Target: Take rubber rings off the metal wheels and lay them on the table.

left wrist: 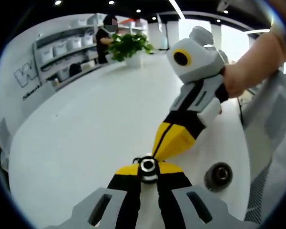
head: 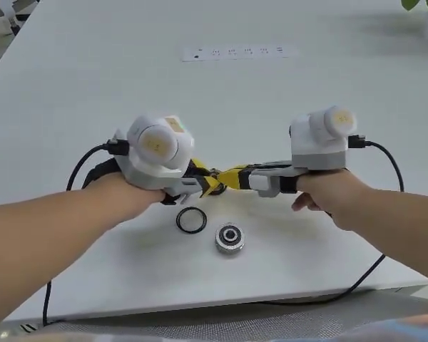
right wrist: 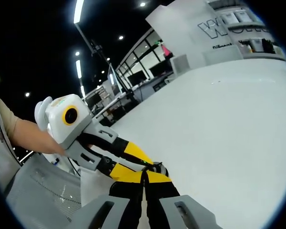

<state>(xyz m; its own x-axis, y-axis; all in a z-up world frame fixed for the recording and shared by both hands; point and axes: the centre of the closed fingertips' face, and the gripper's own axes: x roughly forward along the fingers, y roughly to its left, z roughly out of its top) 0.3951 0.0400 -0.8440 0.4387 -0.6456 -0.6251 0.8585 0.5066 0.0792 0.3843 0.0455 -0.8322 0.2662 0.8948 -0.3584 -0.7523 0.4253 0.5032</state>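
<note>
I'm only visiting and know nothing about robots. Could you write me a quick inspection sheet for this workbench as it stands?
Surface: white table, looks clean.
Job's things: one black rubber ring lies flat on the table. A metal wheel sits beside it. A second small wheel is held above the table.
Clutter: nothing seen.
Grippers: the left gripper is shut on the held wheel. The right gripper is closed with its tips at that wheel; whether it grips a ring cannot be told.
Cables: black cables run from both grippers across the table.
Surroundings: power strip at the far side, potted plant, shelves with a person beside them.
</note>
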